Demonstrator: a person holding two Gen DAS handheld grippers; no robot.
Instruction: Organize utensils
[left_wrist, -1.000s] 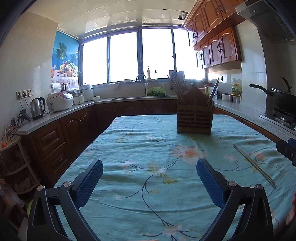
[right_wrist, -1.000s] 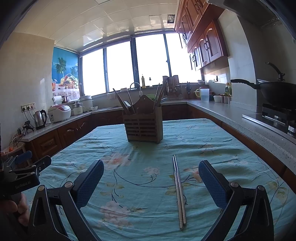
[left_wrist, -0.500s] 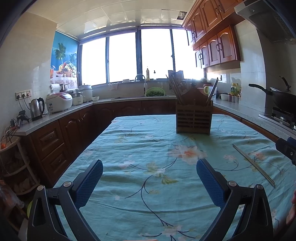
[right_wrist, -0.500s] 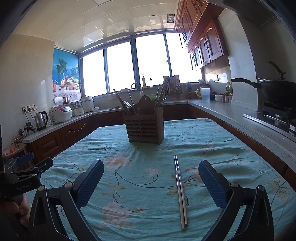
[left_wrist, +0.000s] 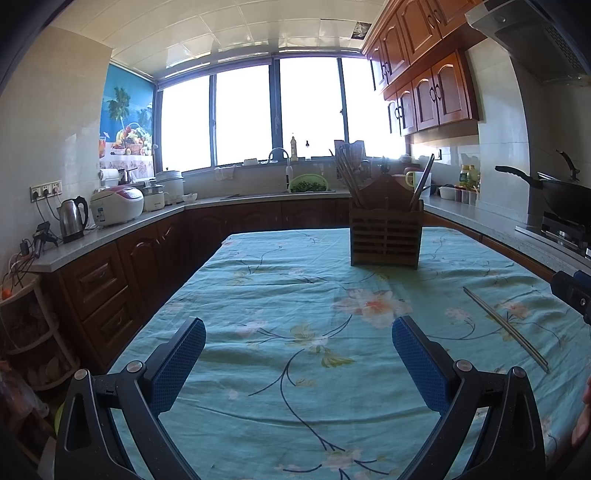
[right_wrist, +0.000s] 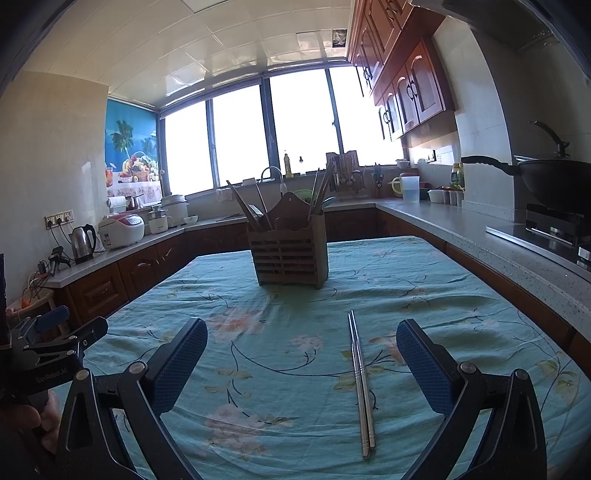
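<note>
Kitchen, table under a teal floral cloth.

Left gripper: spread wide, nothing between the blue pads, hovering over bare cloth at the near end of the table.

Right gripper: also spread wide and empty, low over the cloth.

Chopsticks: a metal pair, lying flat on the cloth side by side and touching, pointing toward the holder. In the right view they lie between the fingers, nearer the right-hand one, not touched by either. In the left view they lie well off to the right of that gripper.

Holder: slatted wood, upright near the far end of the table, with chopsticks and other utensils leaning out of it.
</note>
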